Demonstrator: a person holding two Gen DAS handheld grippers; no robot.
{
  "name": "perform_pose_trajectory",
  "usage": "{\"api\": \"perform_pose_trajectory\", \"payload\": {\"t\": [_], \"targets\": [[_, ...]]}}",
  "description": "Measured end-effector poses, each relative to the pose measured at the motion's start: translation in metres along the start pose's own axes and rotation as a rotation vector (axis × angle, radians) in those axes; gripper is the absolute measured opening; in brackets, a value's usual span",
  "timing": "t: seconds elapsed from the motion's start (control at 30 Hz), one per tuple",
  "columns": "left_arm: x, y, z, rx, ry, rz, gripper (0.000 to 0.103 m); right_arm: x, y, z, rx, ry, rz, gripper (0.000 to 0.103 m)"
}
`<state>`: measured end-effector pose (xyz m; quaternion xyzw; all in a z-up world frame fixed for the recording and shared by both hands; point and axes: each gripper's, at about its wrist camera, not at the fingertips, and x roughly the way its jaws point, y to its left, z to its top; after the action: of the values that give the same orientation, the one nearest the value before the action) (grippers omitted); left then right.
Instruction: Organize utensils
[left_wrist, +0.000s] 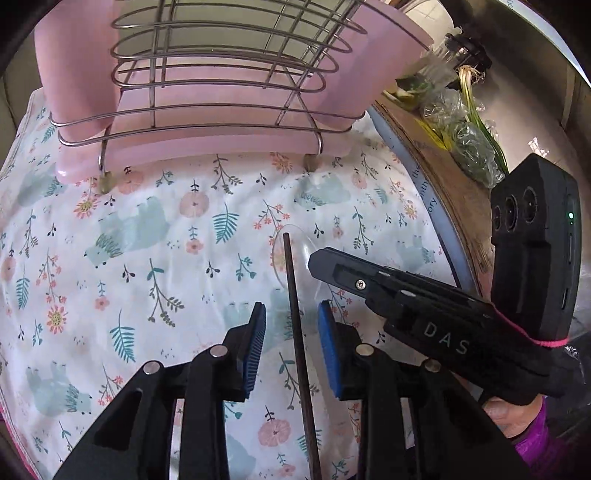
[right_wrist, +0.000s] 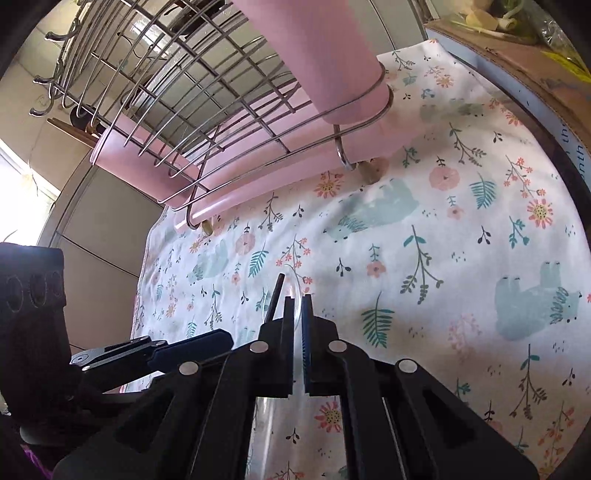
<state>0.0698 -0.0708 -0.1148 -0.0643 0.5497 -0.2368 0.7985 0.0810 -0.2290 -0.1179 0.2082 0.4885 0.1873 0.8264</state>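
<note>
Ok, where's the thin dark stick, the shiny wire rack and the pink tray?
Thin dark stick (left_wrist: 295, 314): left wrist view, mid-shaft.
Shiny wire rack (left_wrist: 221, 70): left wrist view, front wires.
Pink plastic tray (left_wrist: 229, 144): left wrist view, front edge.

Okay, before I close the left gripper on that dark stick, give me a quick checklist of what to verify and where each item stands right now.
1. Dark stick lies between the left gripper pads: ok.
2. Pads pressing on the stick: not ok, there is a gap on both sides.
3. Right gripper shut on the clear spoon: ok.
4. The two grippers are clear of each other: cannot tell; the right one's finger reaches in just above the left one's right pad.
5. Wire rack upright on the floral cloth: ok.
6. Room in the rack: cannot tell.
</note>
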Motion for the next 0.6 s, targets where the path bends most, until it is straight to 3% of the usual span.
{"api": "perform_pose_trajectory", "payload": {"t": [0.07, 0.17, 0.27, 0.43, 0.6], "targets": [[0.005, 0.004, 0.002, -0.016, 0.017, -0.019, 0.022, 0.000, -0.001, 0.000, 0.002, 0.000, 0.006, 0.004], [0.013, 0.010, 0.001, -0.040, 0.061, -0.074, 0.005, -0.001, -0.004, 0.001, 0.006, 0.006, 0.014, 0.004], [0.009, 0.013, -0.001, -0.045, 0.041, -0.079, 0.004, 0.002, -0.005, 0.000, 0.012, 0.008, 0.007, 0.004], [-0.004, 0.027, -0.002, -0.072, -0.013, 0.013, 0.004, 0.000, -0.006, -0.001, 0.004, -0.006, -0.055, 0.004], [-0.003, 0.034, 0.002, -0.059, 0.020, 0.098, 0.005, 0.001, -0.004, -0.004, -0.010, 0.009, -0.091, 0.004]]}}
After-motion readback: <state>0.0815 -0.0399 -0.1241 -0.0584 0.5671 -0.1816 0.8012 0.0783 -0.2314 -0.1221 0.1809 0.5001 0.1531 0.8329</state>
